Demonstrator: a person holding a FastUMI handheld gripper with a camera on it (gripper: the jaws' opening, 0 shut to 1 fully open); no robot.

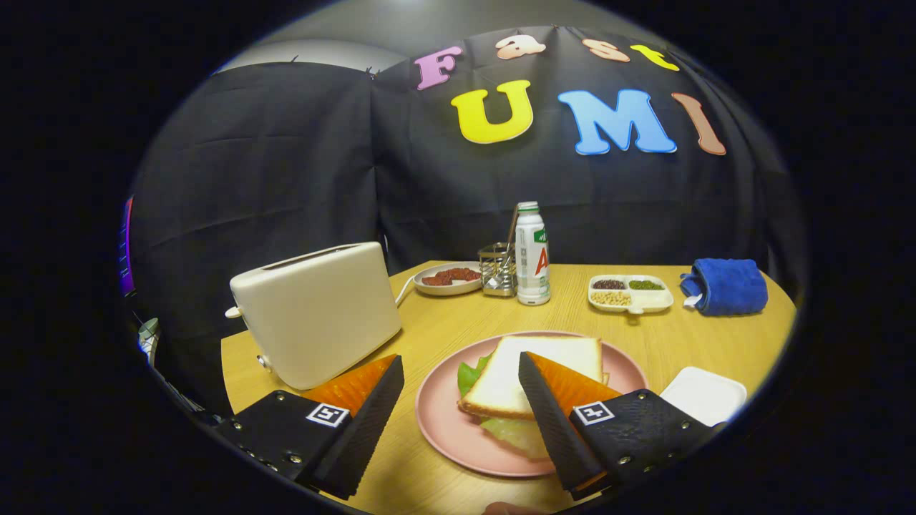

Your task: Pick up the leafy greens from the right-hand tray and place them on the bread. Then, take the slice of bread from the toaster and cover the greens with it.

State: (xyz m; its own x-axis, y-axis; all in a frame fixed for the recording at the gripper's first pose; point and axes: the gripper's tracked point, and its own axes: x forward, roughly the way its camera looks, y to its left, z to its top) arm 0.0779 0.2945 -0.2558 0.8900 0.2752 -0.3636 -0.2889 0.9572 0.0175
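Claw (pixel 461 379) is spread wide with nothing between its fingers, hovering just over the pink plate (pixel 444 422). The sandwich sits on that plate: top bread slice (pixel 515 379) covering the leafy greens (pixel 469 375), which only peek out at the edges (the right finger hides part of it). Toaster (pixel 318 315) is on the table (pixel 444 329) beside the plate. White tray (pixel 705 393) is partly cut off.

Pink plate (pixel 444 422), green greens (pixel 469 375), cream toaster (pixel 318 311), blue towel (pixel 723 286).
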